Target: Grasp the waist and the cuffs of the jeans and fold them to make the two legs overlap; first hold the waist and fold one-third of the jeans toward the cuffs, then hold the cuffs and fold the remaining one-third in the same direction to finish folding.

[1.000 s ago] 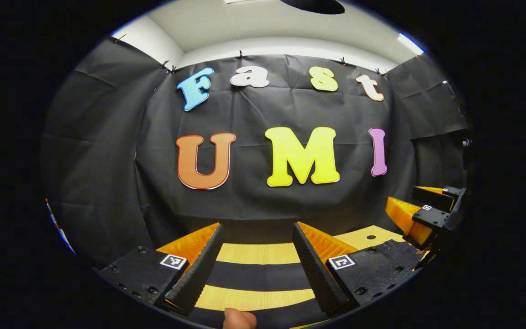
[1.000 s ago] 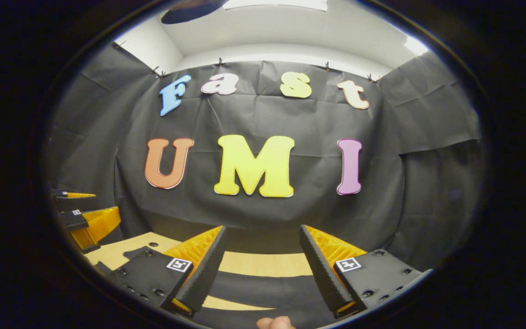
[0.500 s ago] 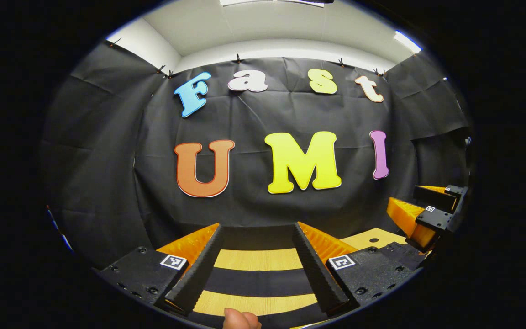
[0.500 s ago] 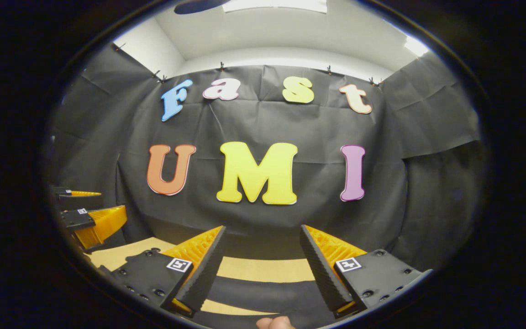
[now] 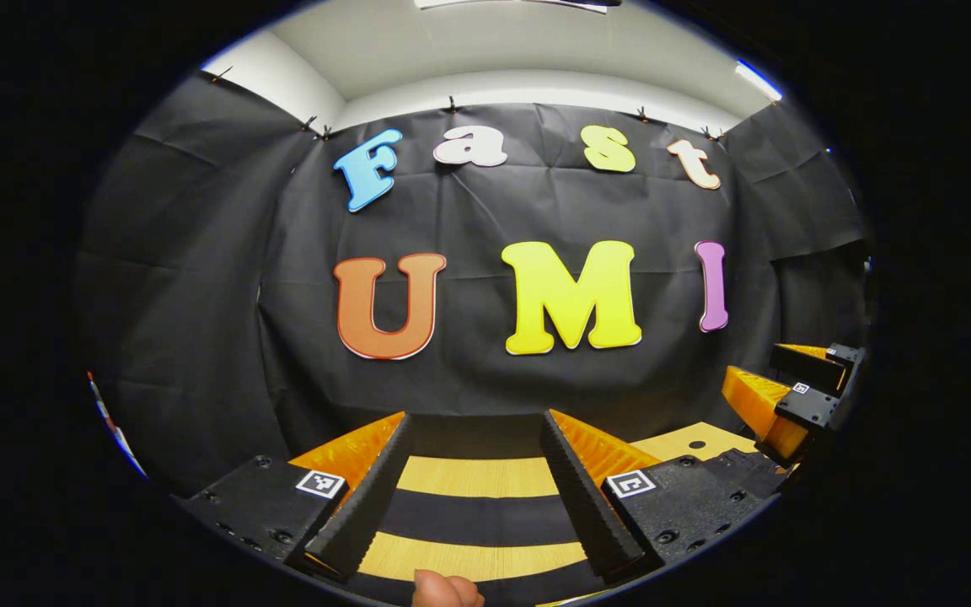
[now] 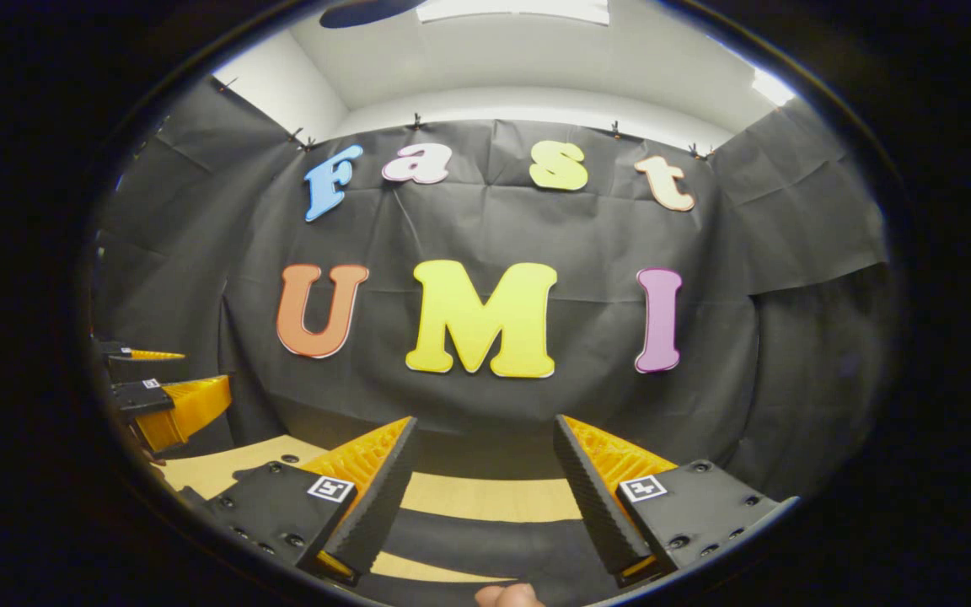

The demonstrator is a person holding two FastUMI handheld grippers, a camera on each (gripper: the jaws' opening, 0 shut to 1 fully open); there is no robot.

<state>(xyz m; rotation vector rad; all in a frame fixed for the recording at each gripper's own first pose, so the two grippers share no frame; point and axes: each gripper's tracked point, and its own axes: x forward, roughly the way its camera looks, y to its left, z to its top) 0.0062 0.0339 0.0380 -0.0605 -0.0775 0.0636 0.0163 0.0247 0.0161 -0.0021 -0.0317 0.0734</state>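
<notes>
- Little has moved in the left gripper view since a second ago. The booth wall [image 5: 199,295] has slid a touch to the right and down, so the camera has swung slightly left and tipped up. The fingers keep the same spread.
- The left gripper [image 5: 475,417] stands wide apart with nothing between its fingers. It is level and aimed at the wall.
- Beneath it lies the pale wooden table [image 5: 477,476], crossed from side to side by a dark band [image 5: 477,516] that runs between the two fingers. I cannot tell whether this band is the jeans or a shadow.
- A person's fingertip [image 5: 445,590] pokes in at the bottom edge.
- At the right edge, the right gripper [image 5: 751,367] hangs above the table, fingers parted and gripping nothing.
- In the right gripper view the wall [image 6: 789,253] has dropped lower than before, so more of the white ceiling [image 6: 519,59] shows. This camera has tipped up too.
- Here the right gripper [image 6: 485,419] is also spread wide and empty, level above the table [image 6: 494,497].
- A dark band [image 6: 485,544] again crosses the wood under the fingers. Again I cannot tell what it is.
- Another fingertip [image 6: 508,595] shows at the bottom edge.
- At the left edge the left gripper [image 6: 203,371] points inward with fingers apart, well clear of the right one.
</notes>
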